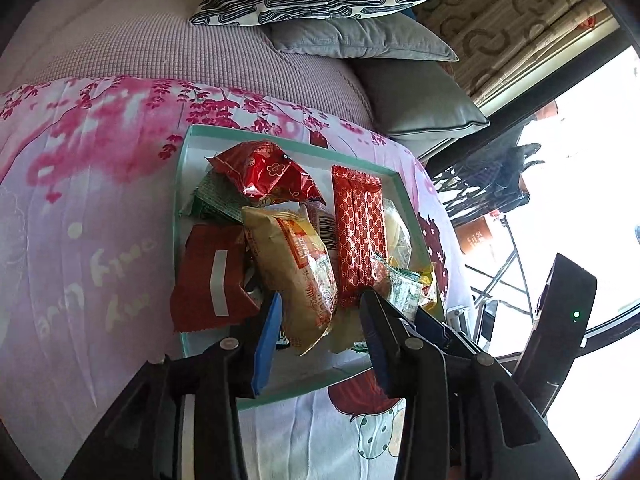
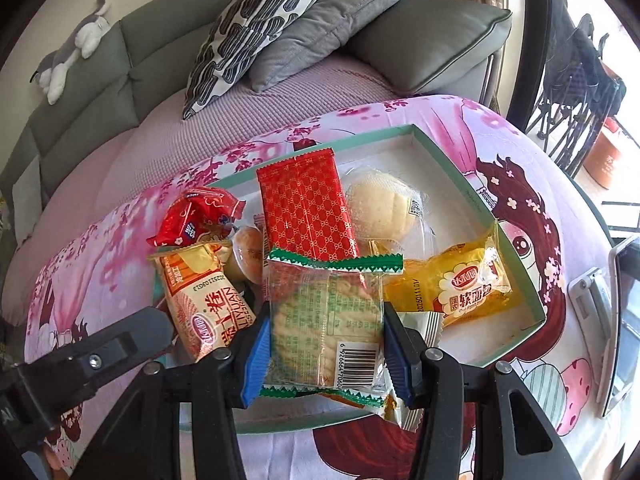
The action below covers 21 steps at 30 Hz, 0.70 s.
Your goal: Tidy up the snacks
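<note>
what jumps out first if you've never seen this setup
A shallow mint-rimmed tray heaped with snack packets sits on a pink floral blanket over a sofa. The right gripper clamps a clear, green-edged cracker packet at the tray's near side. A red patterned wrapper lies just behind it.

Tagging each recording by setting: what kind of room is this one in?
Probably a home living room: a grey sofa with throw cushions, a plush toy on its back, and a floral cloth under the snack tray.
</note>
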### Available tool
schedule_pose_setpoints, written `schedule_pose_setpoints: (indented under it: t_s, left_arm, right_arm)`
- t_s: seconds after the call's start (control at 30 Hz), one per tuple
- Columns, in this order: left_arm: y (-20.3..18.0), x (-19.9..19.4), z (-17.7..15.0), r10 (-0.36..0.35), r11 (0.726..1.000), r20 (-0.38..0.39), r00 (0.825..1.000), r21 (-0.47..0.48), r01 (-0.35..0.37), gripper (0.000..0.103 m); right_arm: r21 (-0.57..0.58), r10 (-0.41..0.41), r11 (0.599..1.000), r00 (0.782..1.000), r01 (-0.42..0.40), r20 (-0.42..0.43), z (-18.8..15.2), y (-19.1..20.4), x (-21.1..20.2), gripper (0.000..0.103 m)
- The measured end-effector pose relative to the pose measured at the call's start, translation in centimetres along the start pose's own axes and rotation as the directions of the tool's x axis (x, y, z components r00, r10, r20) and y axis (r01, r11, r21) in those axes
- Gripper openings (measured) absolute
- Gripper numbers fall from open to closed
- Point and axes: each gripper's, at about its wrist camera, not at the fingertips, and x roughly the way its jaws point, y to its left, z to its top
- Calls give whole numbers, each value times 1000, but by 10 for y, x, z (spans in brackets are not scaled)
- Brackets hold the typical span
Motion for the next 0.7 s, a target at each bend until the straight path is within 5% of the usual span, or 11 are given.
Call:
schedule_pose_setpoints:
  t_s: [0.1, 0.2, 0.33, 0.47, 0.7]
  left_arm:
    - [-2, -10, -1, 21, 1000, 7, 1000, 1, -21, 49]
    - [-2, -23, -4, 97, 995, 41, 994, 16, -98, 59]
    - [7, -36, -5, 234, 971, 104, 967, 15, -237, 73]
    - [22, -45, -6, 345, 937, 149, 927, 3, -349, 83]
    - [49, -63, -20, 536, 837, 247, 807, -32, -546, 99]
  right_arm:
    - [-10, 7, 1000, 1000, -7, -3, -2, 2, -1, 58]
    - [-29, 4, 1000, 1000, -4, 3, -3, 6, -3, 75]
    - [-60, 1, 998, 1000, 0, 11, -6, 13, -6, 85]
    - [-80, -5, 997, 1000, 7, 28, -9, 18, -11, 102]
    - [-119, 2, 993, 998, 5, 59, -20, 30, -24, 103]
